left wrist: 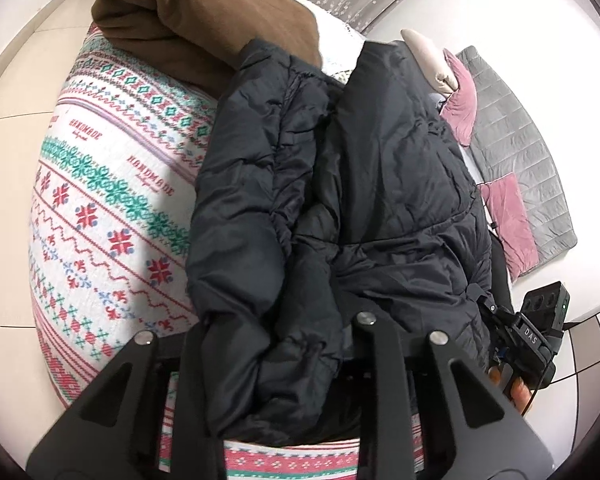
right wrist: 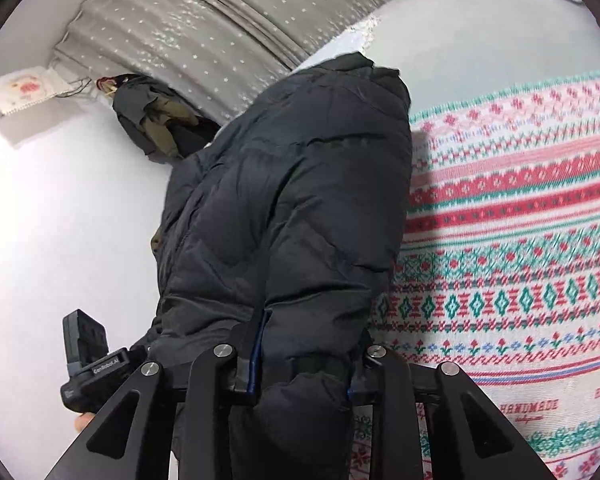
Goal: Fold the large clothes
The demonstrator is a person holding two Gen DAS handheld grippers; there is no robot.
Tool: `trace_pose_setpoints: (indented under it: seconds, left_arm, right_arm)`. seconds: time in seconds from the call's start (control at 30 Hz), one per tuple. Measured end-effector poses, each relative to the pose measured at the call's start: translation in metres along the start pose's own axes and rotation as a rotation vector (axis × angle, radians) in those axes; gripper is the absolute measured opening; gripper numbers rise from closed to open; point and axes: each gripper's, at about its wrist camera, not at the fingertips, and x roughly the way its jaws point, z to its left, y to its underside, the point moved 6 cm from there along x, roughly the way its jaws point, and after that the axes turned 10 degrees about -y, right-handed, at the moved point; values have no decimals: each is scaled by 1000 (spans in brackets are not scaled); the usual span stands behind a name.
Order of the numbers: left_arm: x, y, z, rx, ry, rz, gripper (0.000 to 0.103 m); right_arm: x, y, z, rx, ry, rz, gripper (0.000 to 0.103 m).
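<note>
Both grippers, my left and right, pinch the near hem of a black quilted puffer jacket lying on the patterned knitted blanket. Light, soft, slippery shell: I judge bunched hem holds best.

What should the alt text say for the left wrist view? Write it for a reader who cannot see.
A black puffer jacket lies on a bed with a patterned knit blanket, its near edge bunched between the fingers of the left tool. A folded brown blanket sits behind it, pink pillows to the right.
</note>
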Motion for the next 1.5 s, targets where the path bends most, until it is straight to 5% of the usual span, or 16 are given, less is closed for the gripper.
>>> trace_pose_setpoints:
  seconds: [0.33,0.83,1.5]
  left_arm:
    - [-4,2,-55,34,112,-35,25]
    - [20,17,-150,127,203,-4,24]
    - [39,39,-194,225,209,-15,24]
  right_arm:
    - [-56,-17,21,-92,36,-77,24]
    - [-145,-28,1,-113,75,-159,22]
    - [-202,-41,-37,-122,60,-238,22]
